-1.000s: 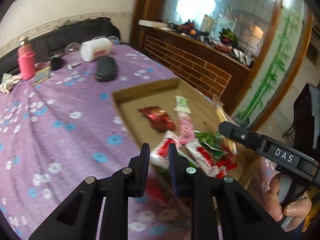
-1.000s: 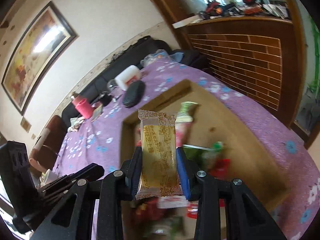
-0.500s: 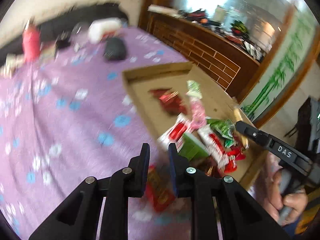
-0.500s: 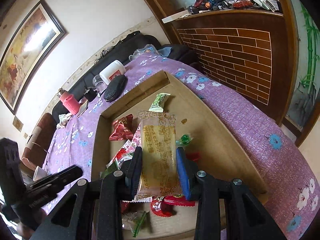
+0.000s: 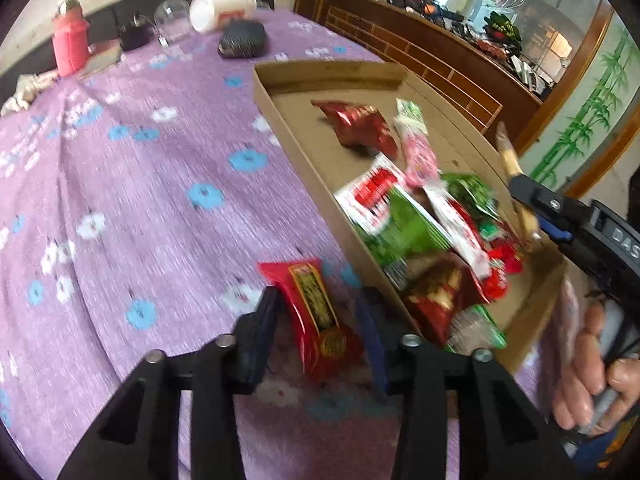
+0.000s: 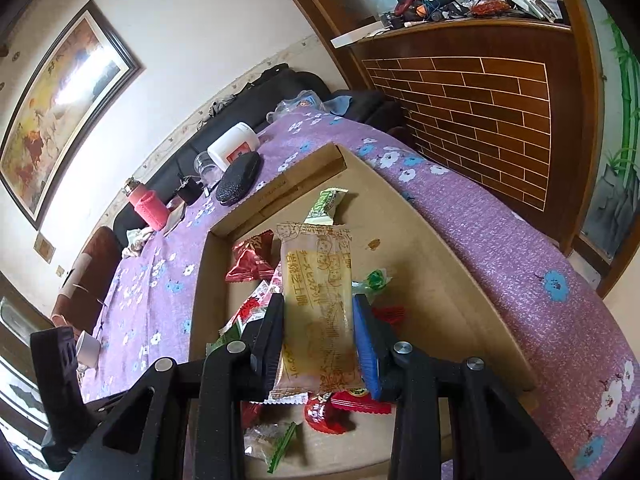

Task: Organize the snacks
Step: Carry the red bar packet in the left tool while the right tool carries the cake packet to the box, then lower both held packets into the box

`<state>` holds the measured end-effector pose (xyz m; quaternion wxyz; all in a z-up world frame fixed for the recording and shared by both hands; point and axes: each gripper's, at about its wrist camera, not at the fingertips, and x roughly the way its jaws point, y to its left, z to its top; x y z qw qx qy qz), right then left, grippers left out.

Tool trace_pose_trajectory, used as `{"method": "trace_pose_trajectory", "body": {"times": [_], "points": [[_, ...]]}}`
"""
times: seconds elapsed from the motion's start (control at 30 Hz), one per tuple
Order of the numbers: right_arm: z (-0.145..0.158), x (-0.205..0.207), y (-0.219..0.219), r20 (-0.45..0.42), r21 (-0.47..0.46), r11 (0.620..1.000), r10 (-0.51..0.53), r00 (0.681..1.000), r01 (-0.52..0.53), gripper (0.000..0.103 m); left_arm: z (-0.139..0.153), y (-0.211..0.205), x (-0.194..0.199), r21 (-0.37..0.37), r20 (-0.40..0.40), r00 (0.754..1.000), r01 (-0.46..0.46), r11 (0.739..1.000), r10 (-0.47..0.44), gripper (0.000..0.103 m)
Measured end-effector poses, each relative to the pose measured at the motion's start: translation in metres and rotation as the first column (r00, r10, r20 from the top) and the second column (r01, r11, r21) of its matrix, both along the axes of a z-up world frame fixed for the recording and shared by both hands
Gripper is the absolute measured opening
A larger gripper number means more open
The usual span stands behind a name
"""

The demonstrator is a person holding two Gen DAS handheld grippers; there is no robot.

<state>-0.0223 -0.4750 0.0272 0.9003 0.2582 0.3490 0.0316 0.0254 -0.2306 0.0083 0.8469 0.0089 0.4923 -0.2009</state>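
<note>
A red snack packet [image 5: 308, 292] lies on the purple flowered cloth [image 5: 140, 184], just outside the near left wall of the shallow cardboard box [image 5: 298, 148]. My left gripper [image 5: 318, 296] is low over it. Its jaws are opening, one finger on each side of the packet, and the pads do not press it. My right gripper [image 6: 318, 304] is shut on a long yellow biscuit packet [image 6: 316, 272], held above the box [image 6: 440, 280]. In the left wrist view that packet [image 5: 510, 160] shows edge-on. Several red, green and white snack packets [image 5: 420, 216] lie piled in the box.
At the cloth's far end stand a pink bottle [image 5: 70, 44], a glass [image 5: 172, 20], a white jar on its side [image 5: 222, 6] and a black case [image 5: 242, 38]. A brick-patterned wooden counter [image 6: 480, 100] runs along the right. A hand [image 5: 588, 380] holds the right gripper's handle.
My left gripper has sunk toward the cloth beside the box and tipped further down. Its shut jaws have parted around the red packet. The right gripper drifted over the box, then held still.
</note>
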Motion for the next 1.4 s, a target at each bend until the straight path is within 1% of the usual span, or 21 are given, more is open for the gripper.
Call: {"method": "trace_pose_trajectory", "body": {"times": [0.03, 0.07, 0.13, 0.23, 0.33, 0.4, 0.5, 0.6, 0.63, 0.7, 0.77, 0.8, 0.93, 1.03, 1.17, 1.3, 1.4], "points": [[0.0, 0.0, -0.001, -0.001, 0.001, 1.0, 0.0, 1.0, 0.0, 0.036, 0.0, 0.0, 0.001, 0.019, 0.015, 1.0, -0.005, 1.0, 0.005, 0.019], [-0.001, 0.0, -0.002, -0.001, 0.002, 1.0, -0.001, 1.0, 0.001, 0.036, -0.001, 0.002, 0.002, 0.023, 0.018, 1.0, -0.007, 1.0, 0.006, 0.017], [-0.001, 0.0, -0.003, -0.002, 0.002, 1.0, -0.005, 1.0, 0.005, 0.036, -0.001, 0.007, 0.004, 0.006, 0.016, 1.0, -0.023, 1.0, 0.023, 0.017], [-0.002, 0.001, -0.004, -0.007, 0.005, 1.0, -0.009, 1.0, 0.009, 0.036, 0.003, 0.014, 0.005, 0.006, 0.031, 0.999, -0.042, 0.999, 0.042, 0.017], [-0.003, 0.001, -0.004, -0.01, 0.001, 1.0, -0.008, 1.0, 0.008, 0.036, 0.019, 0.017, 0.006, -0.041, 0.06, 0.997, -0.041, 0.998, 0.043, 0.017], [-0.003, 0.001, -0.004, -0.012, -0.006, 1.0, -0.011, 1.0, 0.011, 0.036, 0.03, 0.012, 0.005, -0.058, 0.094, 0.995, -0.022, 0.998, 0.027, 0.017], [-0.003, 0.002, -0.002, -0.017, -0.021, 1.0, -0.014, 1.0, 0.014, 0.036, 0.047, -0.007, 0.002, -0.077, 0.148, 0.989, 0.033, 0.996, -0.021, 0.017], [-0.005, 0.003, -0.001, -0.03, -0.031, 0.999, -0.015, 0.999, 0.014, 0.036, 0.051, -0.032, 0.003, -0.079, 0.151, 0.985, 0.091, 0.993, -0.078, 0.018], [-0.006, 0.004, 0.0, -0.035, -0.037, 0.999, -0.016, 0.999, 0.015, 0.036, 0.048, -0.043, 0.002, -0.072, 0.159, 0.982, 0.117, 0.991, -0.104, 0.018], [-0.008, 0.003, 0.0, -0.043, -0.045, 0.999, -0.017, 0.999, 0.015, 0.036, 0.04, -0.059, 0.003, -0.049, 0.157, 0.979, 0.139, 0.989, -0.13, 0.018], [-0.01, 0.003, -0.001, -0.051, -0.055, 0.998, -0.02, 0.999, 0.017, 0.036, 0.031, -0.07, 0.004, -0.06, 0.136, 0.98, 0.156, 0.986, -0.147, 0.018], [-0.011, 0.002, -0.001, -0.054, -0.062, 0.998, -0.021, 0.998, 0.018, 0.036, 0.027, -0.073, 0.005, -0.053, 0.138, 0.979, 0.156, 0.986, -0.148, 0.018], [-0.012, 0.001, 0.001, -0.059, -0.108, 0.994, -0.03, 0.998, 0.023, 0.036, 0.022, -0.081, 0.007, -0.01, 0.189, 0.971, 0.153, 0.988, -0.148, 0.018], [-0.014, 0.003, 0.004, -0.065, -0.144, 0.989, -0.036, 0.997, 0.027, 0.036, 0.02, -0.085, 0.008, 0.004, 0.214, 0.964, 0.159, 0.987, -0.156, 0.018], [-0.018, 0.008, 0.013, -0.073, -0.196, 0.98, -0.043, 0.996, 0.028, 0.036, 0.016, -0.092, 0.006, 0.054, 0.263, 0.948, 0.168, 0.984, -0.176, 0.021], [-0.021, 0.012, 0.016, -0.092, -0.218, 0.976, -0.044, 0.995, 0.023, 0.038, 0.014, -0.094, 0.003, 0.096, 0.309, 0.931, 0.172, 0.98, -0.194, 0.021], [-0.021, 0.012, 0.017, -0.095, -0.222, 0.975, -0.044, 0.995, 0.022, 0.038, 0.012, -0.094, 0.0, 0.101, 0.328, 0.924, 0.172, 0.98, -0.196, 0.021]]}}
